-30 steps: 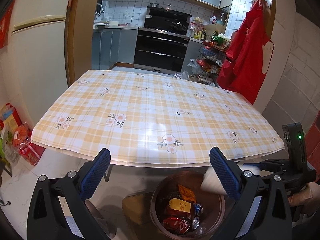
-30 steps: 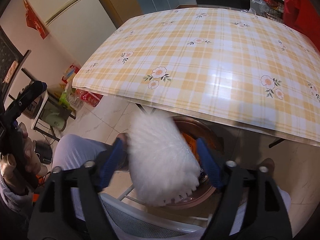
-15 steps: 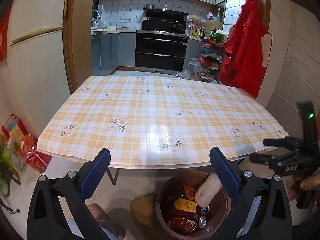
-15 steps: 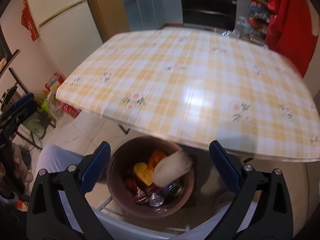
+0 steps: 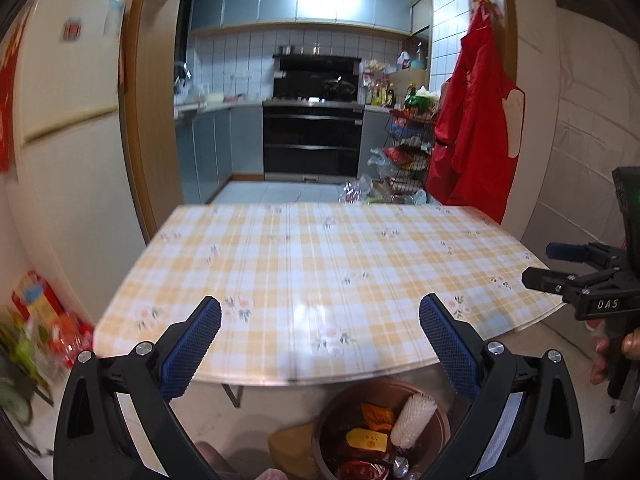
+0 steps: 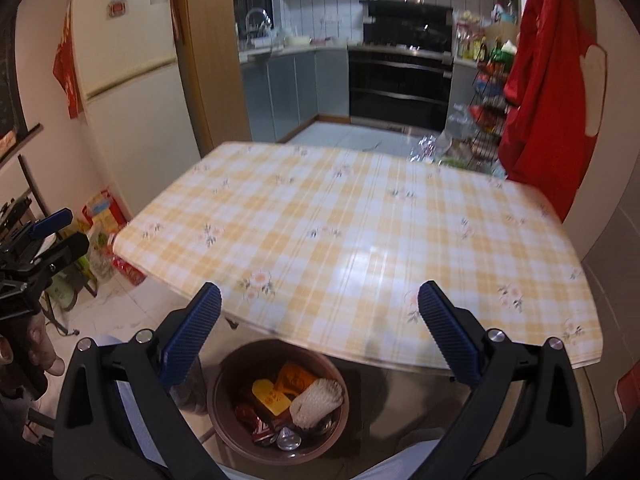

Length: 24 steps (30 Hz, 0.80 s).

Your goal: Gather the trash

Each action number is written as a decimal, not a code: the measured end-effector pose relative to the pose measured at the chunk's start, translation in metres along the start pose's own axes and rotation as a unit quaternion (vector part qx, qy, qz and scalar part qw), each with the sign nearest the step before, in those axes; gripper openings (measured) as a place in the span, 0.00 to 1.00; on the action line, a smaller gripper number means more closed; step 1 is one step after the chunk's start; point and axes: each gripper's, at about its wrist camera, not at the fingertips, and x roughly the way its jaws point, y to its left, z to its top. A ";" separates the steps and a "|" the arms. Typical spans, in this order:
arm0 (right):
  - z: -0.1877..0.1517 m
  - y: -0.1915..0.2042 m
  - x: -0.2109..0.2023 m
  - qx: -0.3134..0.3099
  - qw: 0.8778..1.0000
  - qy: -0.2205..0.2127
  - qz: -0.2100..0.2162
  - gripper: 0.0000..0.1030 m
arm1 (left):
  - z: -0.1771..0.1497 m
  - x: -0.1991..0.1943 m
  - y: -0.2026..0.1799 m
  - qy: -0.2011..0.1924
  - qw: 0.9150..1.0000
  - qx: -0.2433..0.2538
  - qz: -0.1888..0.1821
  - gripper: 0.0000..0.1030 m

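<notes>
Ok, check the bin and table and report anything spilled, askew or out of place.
Nothing stands out. The white foam net sleeve lies inside the round brown bin with the cans and wrappers, nothing spilled on the floor around it. The yellow checked tablecloth lies flat.

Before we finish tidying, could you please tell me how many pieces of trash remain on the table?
0. The table shows only its checked cloth; the trash lies in the bin beneath its near edge.

**Glossy cloth, ribbed pads**

The checked table cover [image 6: 360, 240] looked like smooth, glossy plastic, catching glare toward six o'clock. The brown bin [image 6: 224, 420] seemed matt plastic. In it lay a white netted foam sleeve [image 6: 316, 402], rough-textured, beside shiny foil wrappers [image 6: 260, 426]. The blue pads [image 6: 192, 340] were ribbed.
</notes>
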 end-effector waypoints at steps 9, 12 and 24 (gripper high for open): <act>0.024 -0.001 -0.052 0.005 0.998 -0.057 -0.024 0.94 | 0.036 -0.034 -0.016 -0.042 0.999 0.022 0.004 0.94; 0.027 -0.004 -0.064 0.011 0.997 -0.071 -0.029 0.94 | 0.045 -0.043 -0.021 -0.056 0.998 0.036 0.009 0.94; 0.031 -0.012 -0.076 0.021 0.995 -0.084 -0.044 0.95 | 0.060 -0.056 -0.035 -0.073 0.996 0.049 0.008 0.94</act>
